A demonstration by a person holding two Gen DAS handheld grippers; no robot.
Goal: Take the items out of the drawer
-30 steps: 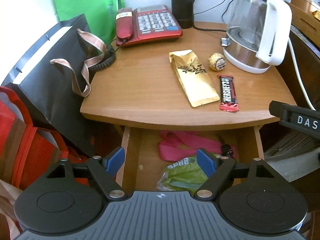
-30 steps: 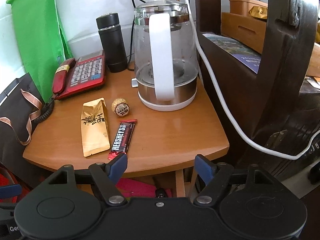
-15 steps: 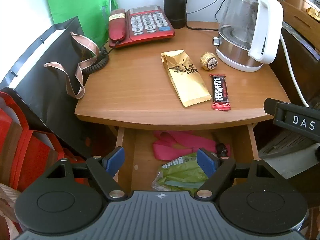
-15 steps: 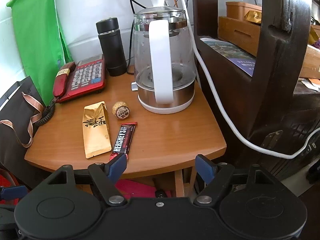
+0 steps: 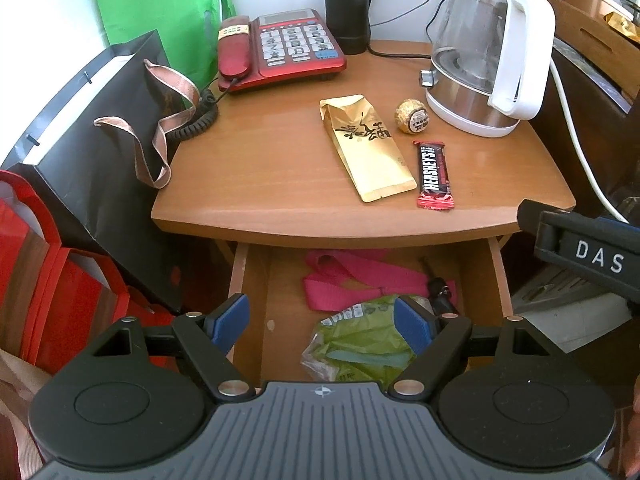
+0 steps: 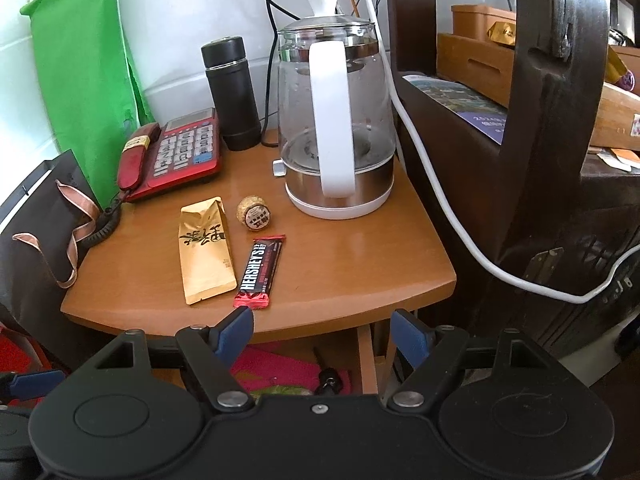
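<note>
Drawer (image 5: 256,312) is seen open, with one pink strap (image 5: 360,276) and one green packet (image 5: 360,340); both tongs, left (image 5: 322,322) and right (image 6: 322,334), are spread, empty.

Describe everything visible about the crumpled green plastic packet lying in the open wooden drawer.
The crumpled green plastic packet is a glossy, wrinkled wrapper with white printed marks near its top and a pale blue-green strip across it. It lies flat on the floor of the open wooden drawer, overlapping the pink fabric strap, between the left gripper fingers, untouched.
</note>
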